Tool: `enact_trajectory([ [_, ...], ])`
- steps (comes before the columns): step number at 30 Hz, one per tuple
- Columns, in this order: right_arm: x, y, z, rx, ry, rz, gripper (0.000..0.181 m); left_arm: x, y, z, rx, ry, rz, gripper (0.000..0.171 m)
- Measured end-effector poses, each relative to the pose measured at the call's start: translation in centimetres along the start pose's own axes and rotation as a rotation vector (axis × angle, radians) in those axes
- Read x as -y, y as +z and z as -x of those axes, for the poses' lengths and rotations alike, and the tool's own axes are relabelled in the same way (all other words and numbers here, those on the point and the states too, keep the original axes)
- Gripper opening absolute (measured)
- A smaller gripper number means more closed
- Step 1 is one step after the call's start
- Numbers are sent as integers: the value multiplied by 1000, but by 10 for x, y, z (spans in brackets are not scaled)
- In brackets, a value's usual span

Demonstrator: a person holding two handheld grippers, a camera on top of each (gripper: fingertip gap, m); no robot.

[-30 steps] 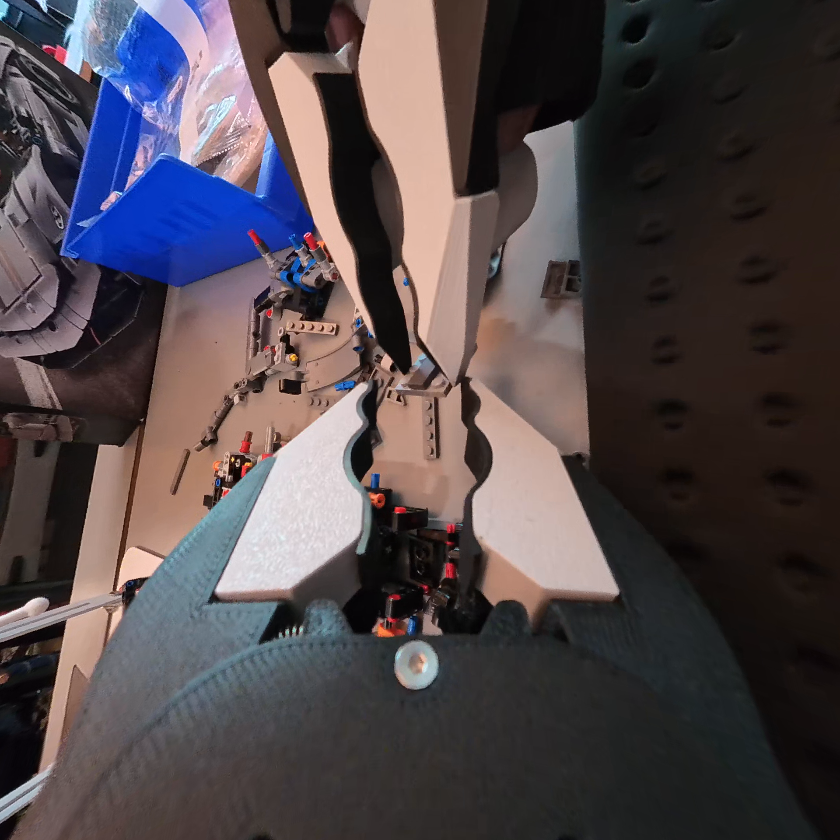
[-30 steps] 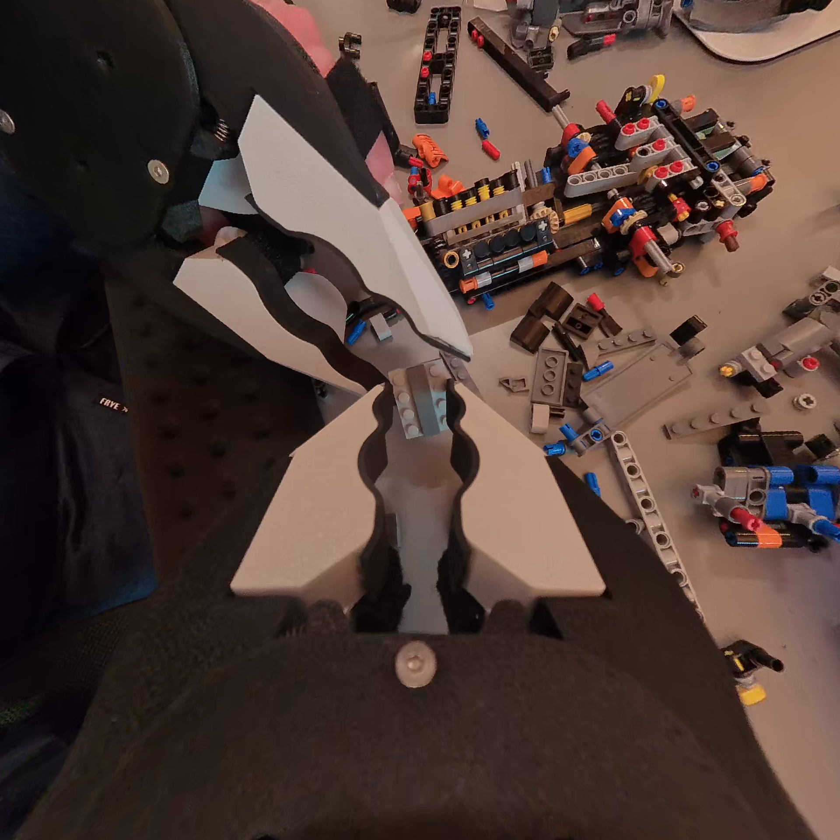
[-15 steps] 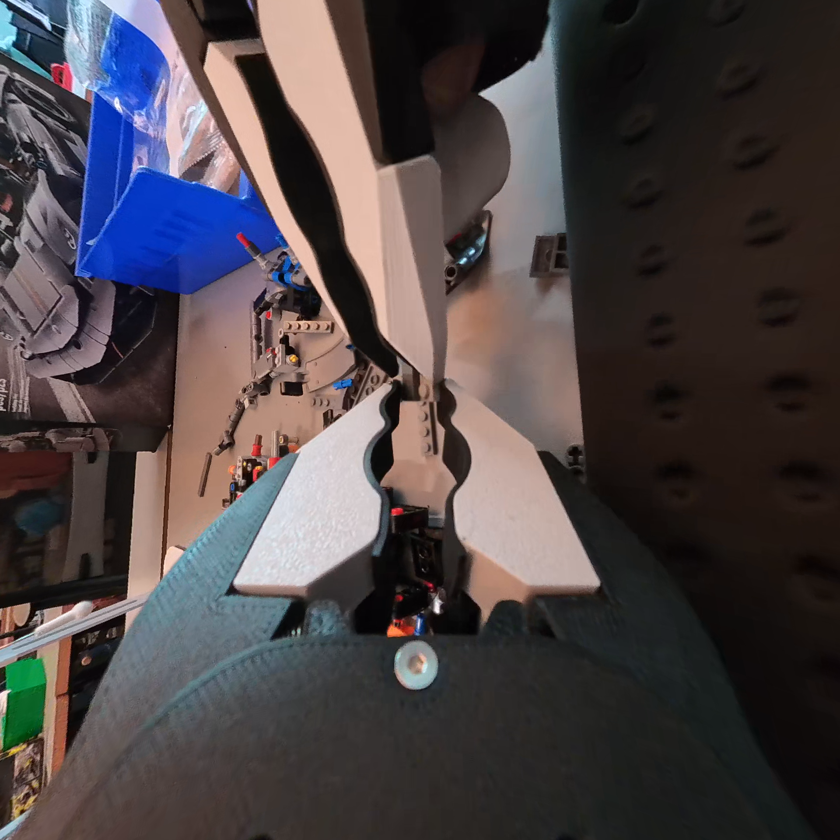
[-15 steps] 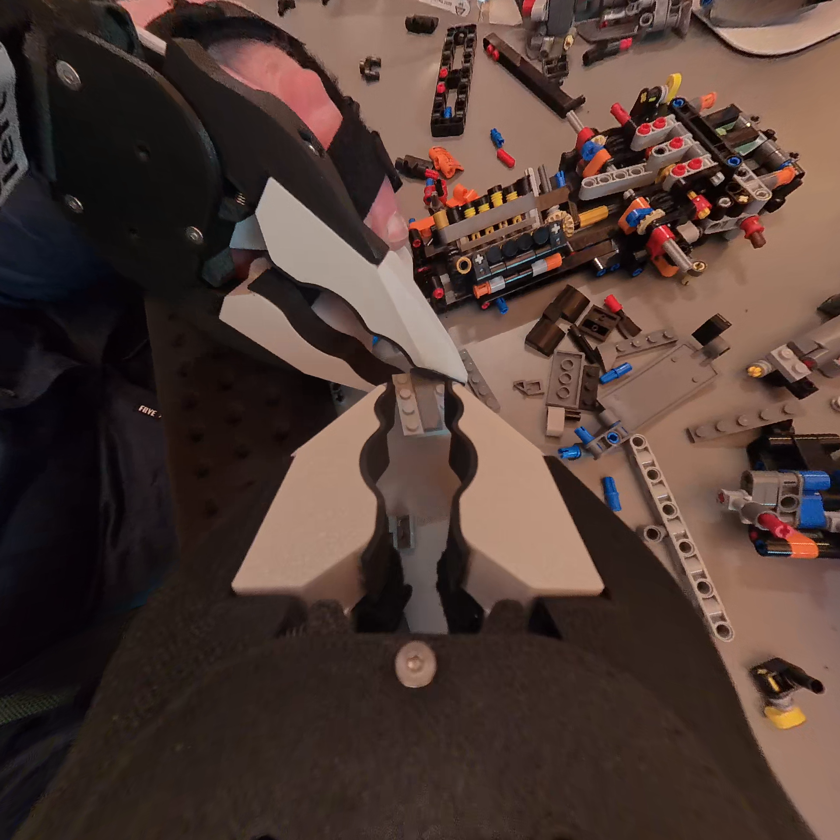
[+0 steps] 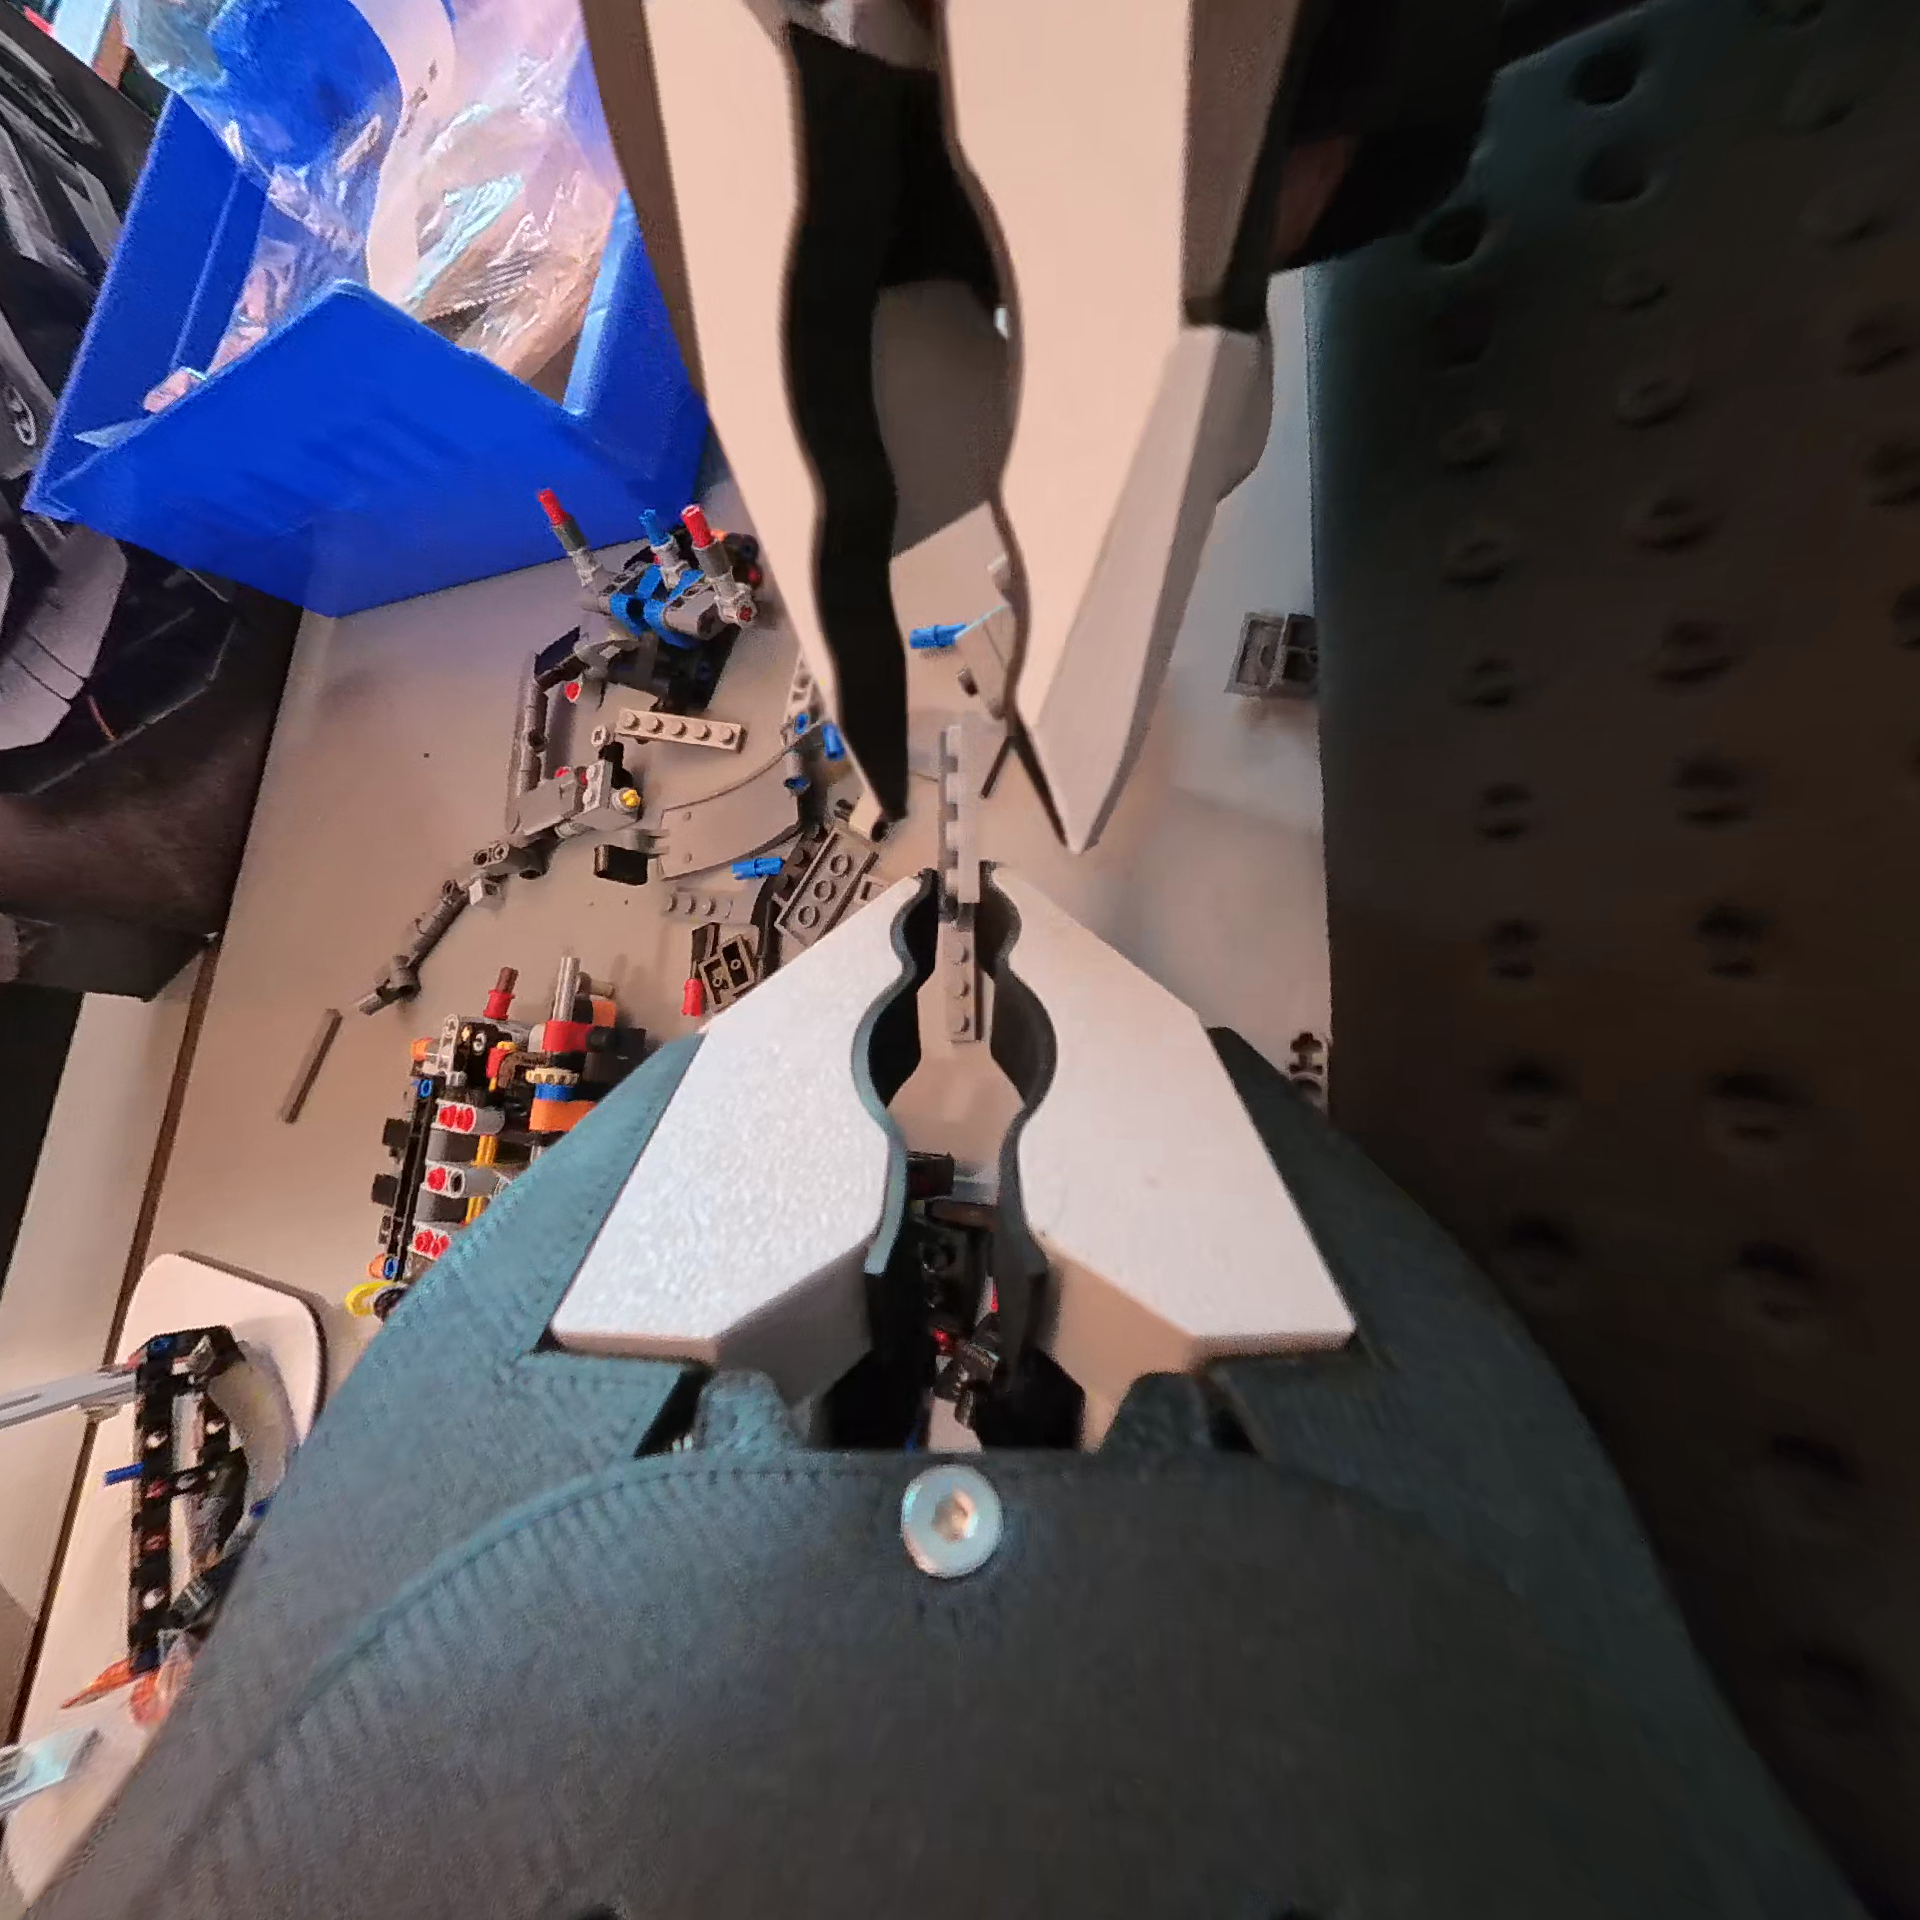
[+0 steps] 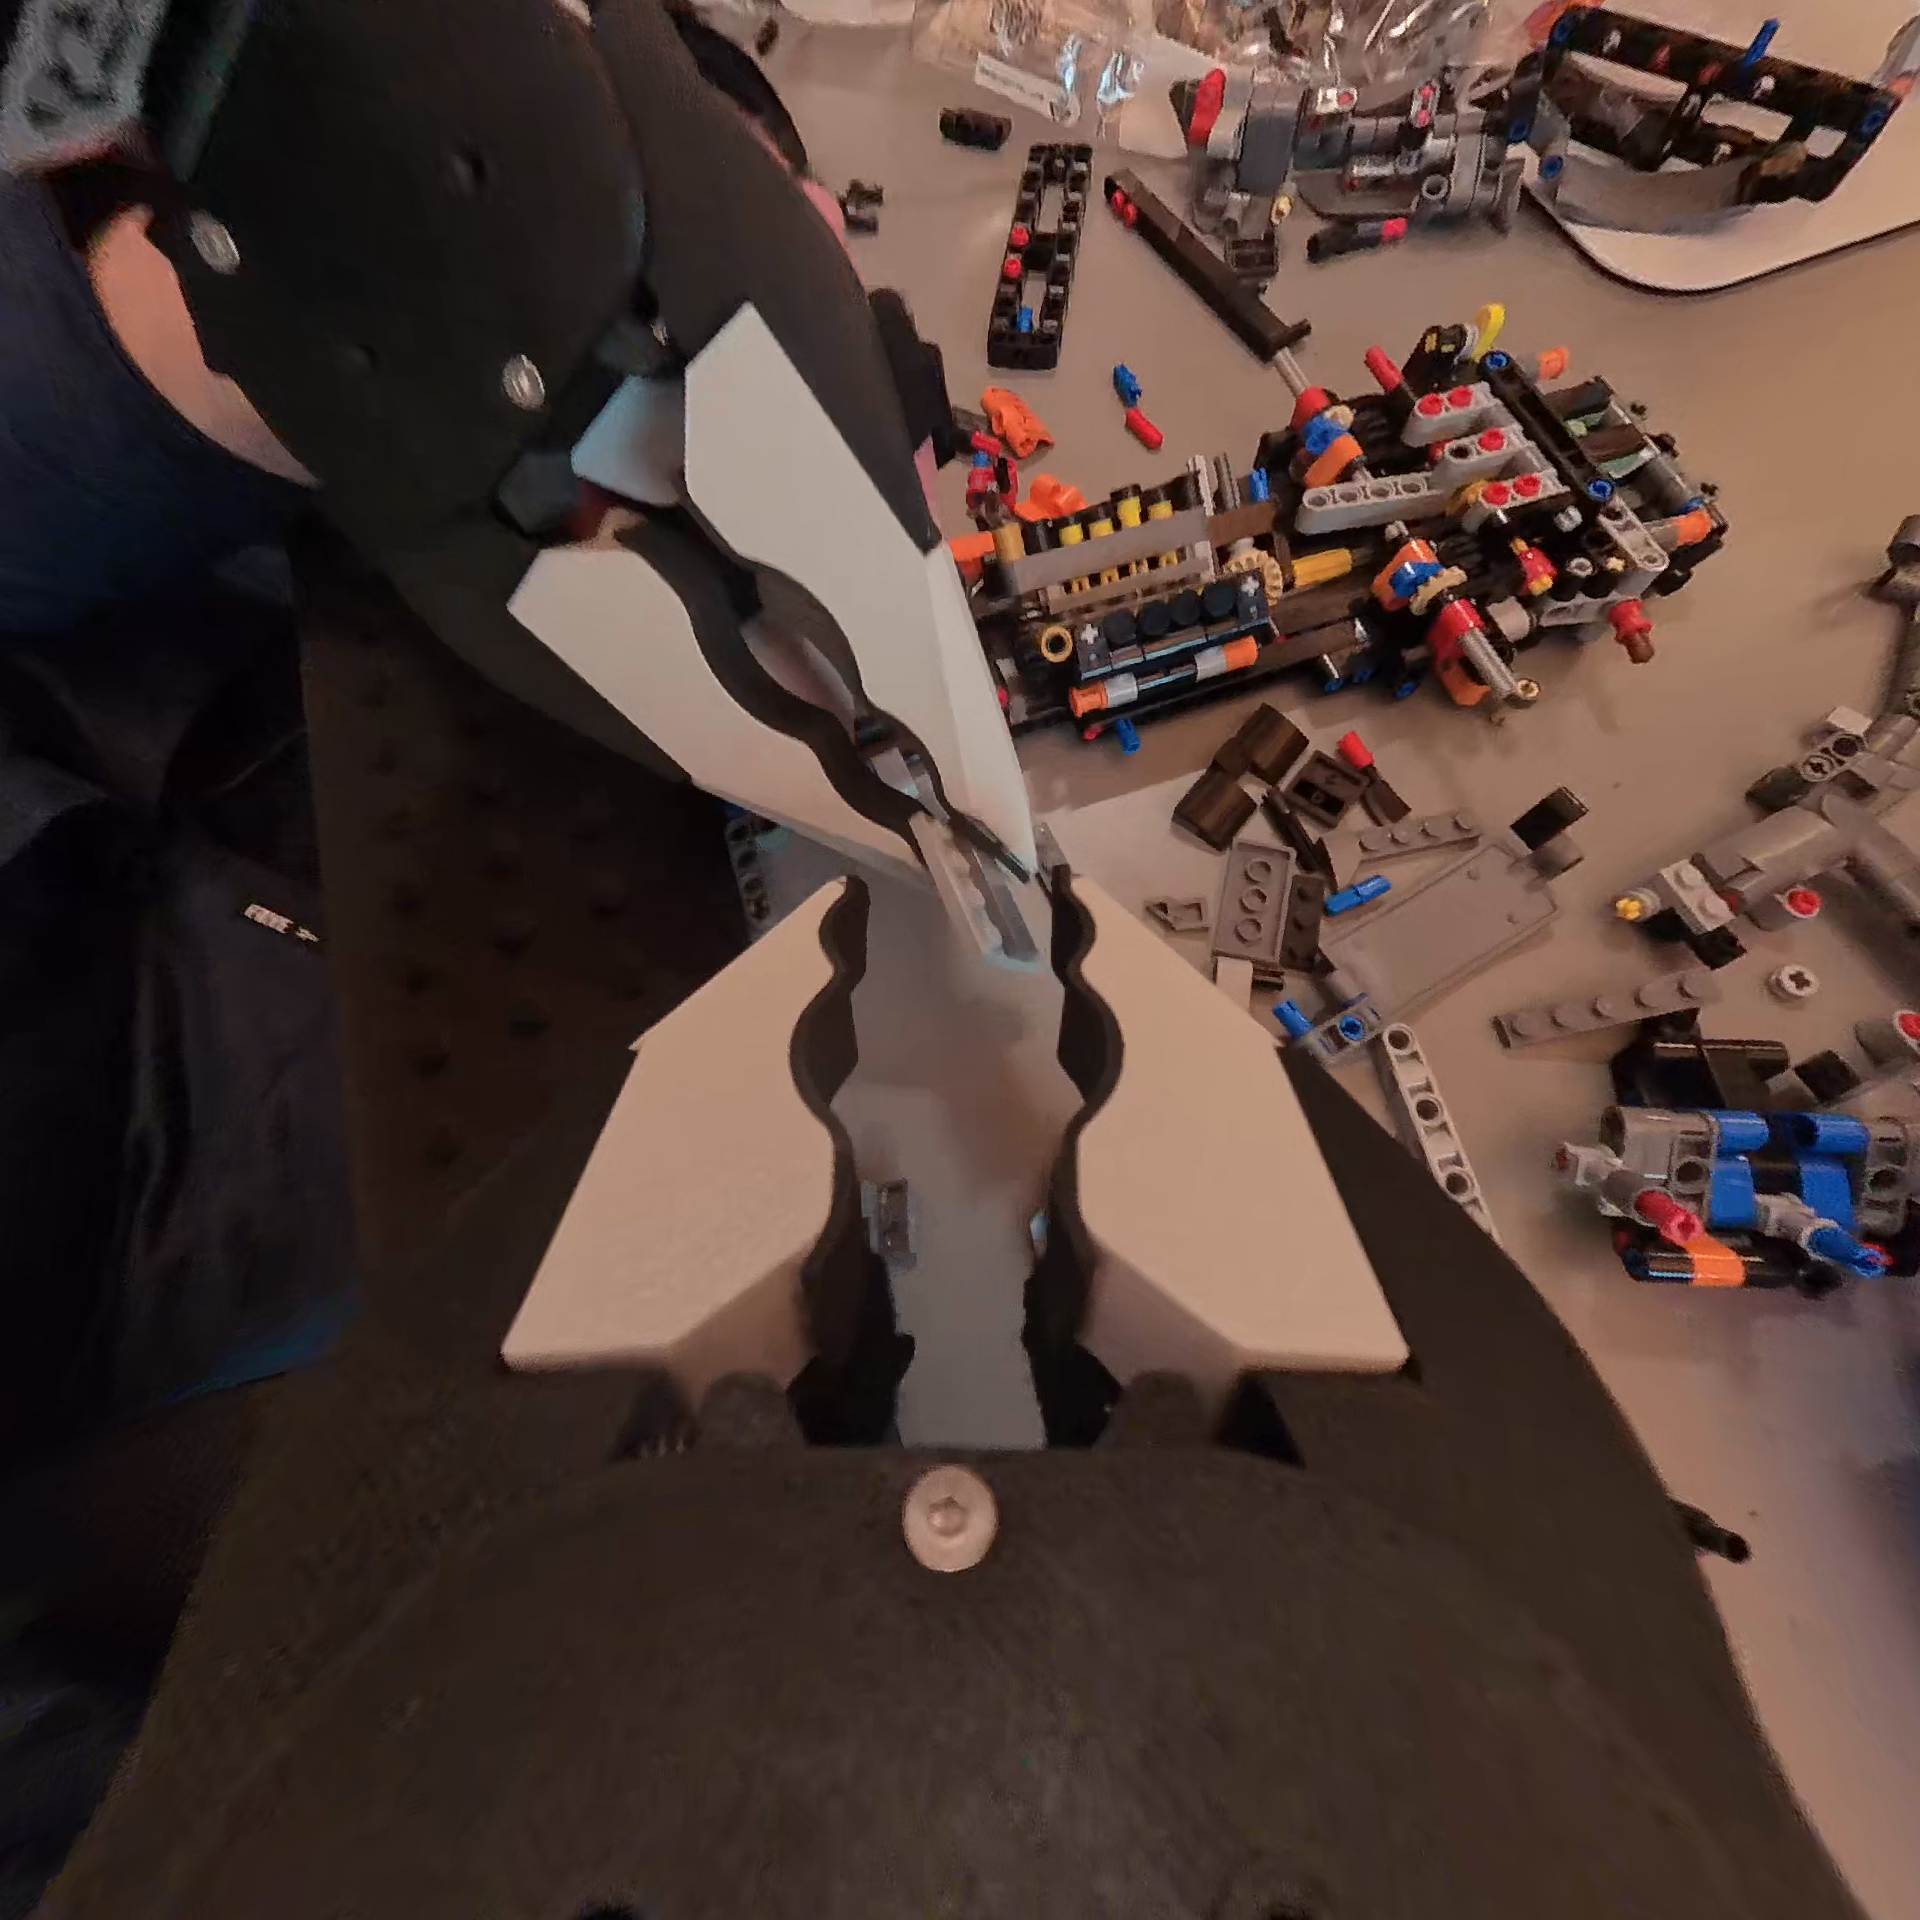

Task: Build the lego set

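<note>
My left gripper (image 5: 956,883) is shut on a thin grey studded lego plate (image 5: 961,810), seen edge-on and sticking out past the fingertips. In the right wrist view the left gripper (image 6: 987,847) comes in from the upper left with the same plate (image 6: 982,904) pinched at its tips. My right gripper (image 6: 956,891) is open. The plate hangs between its fingers, close to the right-hand finger (image 6: 1081,935). In the left wrist view the right gripper's fingers (image 5: 1101,675) stand spread on either side of the plate.
A multicoloured chassis build (image 6: 1351,561) lies on the grey table (image 5: 343,831), with loose grey and black plates (image 6: 1257,904) beside it. A blue-and-grey sub-assembly (image 6: 1766,1195) sits at the right. A blue bin (image 5: 343,447) stands farther off. A dark studded mat (image 5: 1610,727) borders the table. Both grippers' tips are close together, under 4 cm apart.
The right gripper held the grey plate while the open left gripper closed in around it. The left gripper has shut on the plate and the right gripper has opened off it.
</note>
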State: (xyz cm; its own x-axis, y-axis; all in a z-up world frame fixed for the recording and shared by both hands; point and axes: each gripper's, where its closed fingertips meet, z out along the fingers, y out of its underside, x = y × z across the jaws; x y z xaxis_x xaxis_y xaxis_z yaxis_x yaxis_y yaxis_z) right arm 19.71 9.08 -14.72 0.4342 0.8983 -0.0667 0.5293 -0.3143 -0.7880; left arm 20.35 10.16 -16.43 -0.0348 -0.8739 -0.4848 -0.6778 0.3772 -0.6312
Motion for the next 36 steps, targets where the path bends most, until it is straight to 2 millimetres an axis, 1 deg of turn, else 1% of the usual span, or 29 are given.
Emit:
enact_trajectory([
  [4,-4,4,0,-49,-81,46,21,1,0,-1,-16,-20,-10,4],
  [7,-4,5,-2,-82,-106,62,10,1,1,-3,-39,-33,-11,4],
  [10,-4,6,-2,-83,-110,62,10,0,0,-3,-42,-40,-12,4],
  [14,-2,8,2,-80,-148,62,18,1,0,-3,-52,-57,-19,4],
  [19,-1,7,-2,-119,-172,77,12,1,-2,-1,-62,-86,-32,4],
  [27,8,3,-6,-176,-214,52,7,4,-6,2,-100,-177,-74,5],
  [36,11,1,-9,-180,-182,27,9,-1,-4,4,-84,-171,-50,4],
])
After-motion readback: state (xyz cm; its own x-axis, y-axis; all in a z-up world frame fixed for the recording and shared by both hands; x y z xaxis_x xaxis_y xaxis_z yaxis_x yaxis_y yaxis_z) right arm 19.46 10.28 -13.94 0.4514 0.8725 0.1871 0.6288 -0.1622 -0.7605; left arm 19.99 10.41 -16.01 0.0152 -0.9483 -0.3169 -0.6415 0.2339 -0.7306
